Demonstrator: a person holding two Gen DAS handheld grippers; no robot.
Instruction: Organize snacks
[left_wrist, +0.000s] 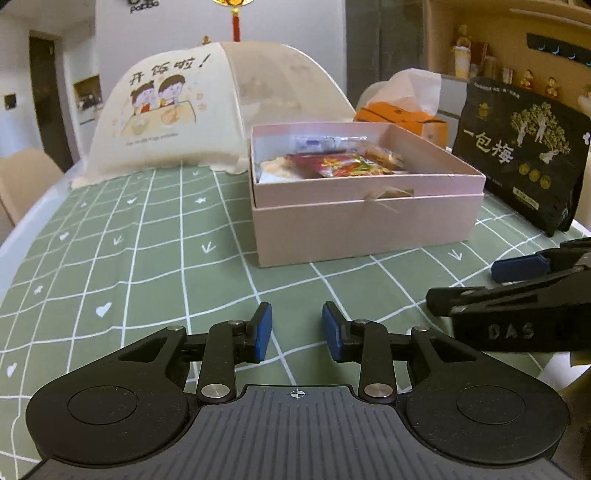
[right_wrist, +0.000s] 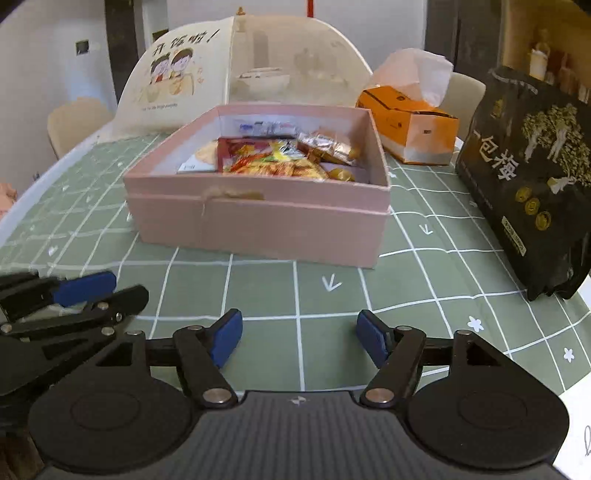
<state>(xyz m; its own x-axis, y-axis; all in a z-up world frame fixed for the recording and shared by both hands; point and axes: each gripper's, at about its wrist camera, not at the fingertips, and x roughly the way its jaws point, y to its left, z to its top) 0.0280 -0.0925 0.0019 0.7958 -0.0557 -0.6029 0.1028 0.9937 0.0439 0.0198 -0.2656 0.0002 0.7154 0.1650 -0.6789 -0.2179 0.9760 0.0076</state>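
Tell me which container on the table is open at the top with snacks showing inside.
The pink box: lidless, with snack packets visible inside. The black bag stands sealed beside it, and the orange tissue box behind shows only tissue.

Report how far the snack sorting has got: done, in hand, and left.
Done: several snack packets already lie inside the open pink box. In hand: nothing; the left tongs and right tongs are both open and empty above the green checked tablecloth. Left: the big black plum bag stands outside the box at its right, likely the next item.
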